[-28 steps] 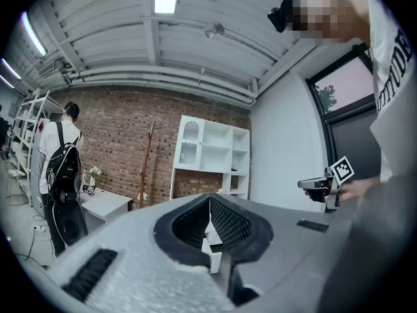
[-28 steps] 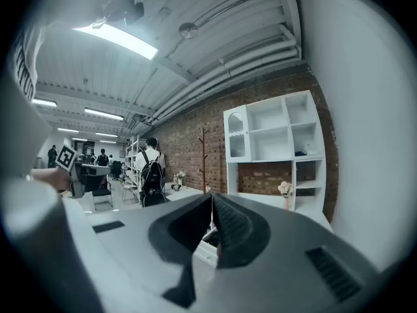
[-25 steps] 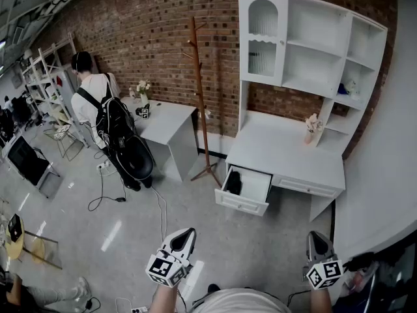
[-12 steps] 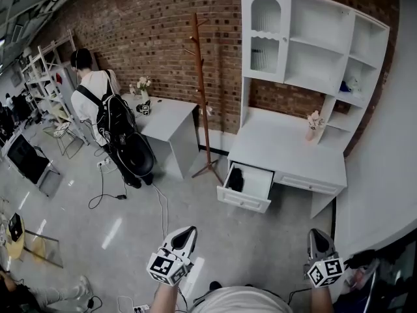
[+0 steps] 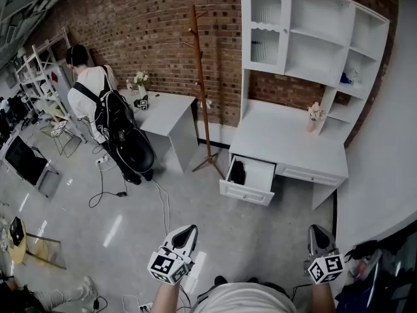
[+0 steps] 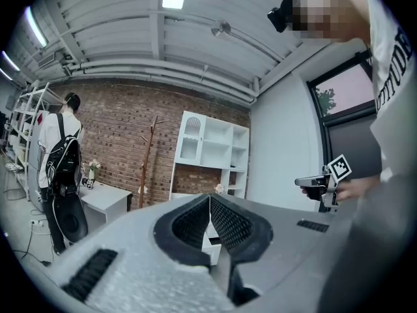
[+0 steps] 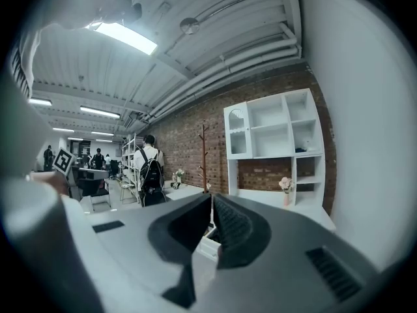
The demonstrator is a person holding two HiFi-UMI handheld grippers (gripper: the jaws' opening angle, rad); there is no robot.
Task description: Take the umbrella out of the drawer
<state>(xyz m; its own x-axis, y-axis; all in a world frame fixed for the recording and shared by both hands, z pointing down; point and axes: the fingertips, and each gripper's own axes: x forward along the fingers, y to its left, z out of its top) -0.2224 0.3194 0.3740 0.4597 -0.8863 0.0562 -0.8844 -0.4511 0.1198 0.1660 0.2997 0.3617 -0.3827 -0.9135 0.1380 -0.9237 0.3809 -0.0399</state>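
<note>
**Desk:** Where is the umbrella?

**Op:** In head view I log it in the open drawer of the white desk. That is about 1 o'clock from my left gripper and 11 o'clock from my right gripper. The umbrella lies at the drawer's 9 o'clock end, close to that side wall. The drawer floor beside it shows bare white.

**Desk:** How does it look?

**Op:** Black, short, folded into a compact bundle, with its long axis running 12 to 6. It is too small for me to make out a handle or strap.

**Desk:** And the grippers?

**Op:** Both are clenched on nothing. In the left gripper view the ribbed pads are pressed together. In the right gripper view the pads meet the same way, with the drawer's pale front showing below them. In head view both grippers sit low, at about 7 and 5 o'clock, well apart from the desk.

**Desk:** Any writing I can note?

**Op:** The marker cubes carry black-and-white square codes and no letters. In the left gripper view, dark lettering runs down a white shirt at the 3 o'clock edge. It is cut off and I cannot read it.

**Desk:** What is around the desk?

**Op:**
- A white hutch stands on the desk's back edge.
- A small vase of flowers sits on the desktop at 1 o'clock from the drawer.
- A wooden coat stand is at 10 o'clock from the drawer.
- A person with a black backpack stands at 9 o'clock of the frame, beside a small white table.
</note>
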